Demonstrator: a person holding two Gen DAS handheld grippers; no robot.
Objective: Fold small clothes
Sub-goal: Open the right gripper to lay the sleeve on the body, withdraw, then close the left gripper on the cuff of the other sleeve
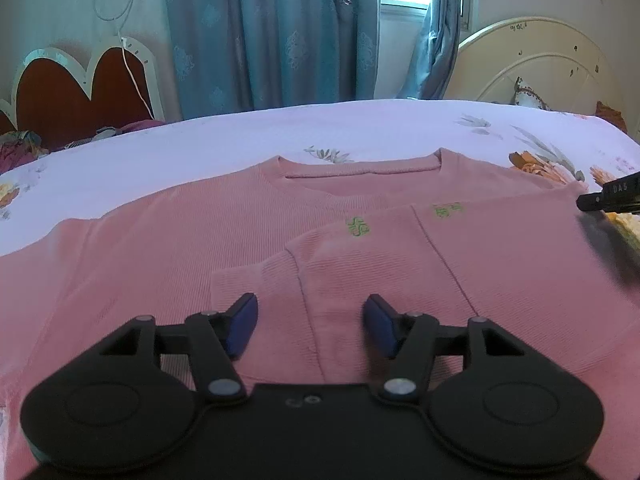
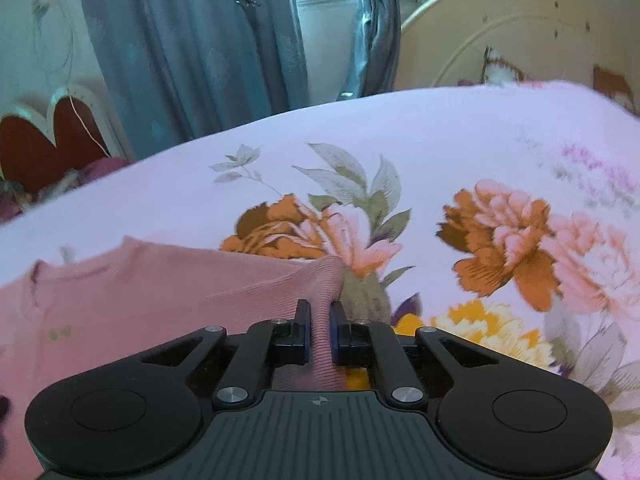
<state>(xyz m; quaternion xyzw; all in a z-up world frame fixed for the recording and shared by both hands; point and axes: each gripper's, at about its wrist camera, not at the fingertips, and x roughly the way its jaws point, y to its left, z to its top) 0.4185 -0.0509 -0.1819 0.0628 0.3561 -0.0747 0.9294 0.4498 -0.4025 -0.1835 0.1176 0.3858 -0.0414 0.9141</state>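
Slipping is the main risk: the right claw [image 2: 319, 326] is clenched on only a narrow ridge of the pink top [image 1: 168, 248], at the edge of the part folded over, so a quick drag across the bed [image 2: 400, 128] could pull the knit out from between the pads and let the flap fall crooked. A pull that is too strong could also drag the whole top along the sheet and undo the flat layout, since nothing pins it; the left claw [image 1: 310, 320] hangs released, its blue pads apart with only cloth below them and nothing pinched. Wrinkles could also bunch under the folded layer if the flap is laid down without tension. The top lies flat on the flowered sheet, neckline toward the far edge of the bed by the curtains [image 1: 280, 32], one side already turned in over the chest, small green marks showing on that flap. The left claw sits over the middle of that flap, toward the near edge; the right claw holds the top's outer edge, beside the printed flowers [image 2: 304, 228].
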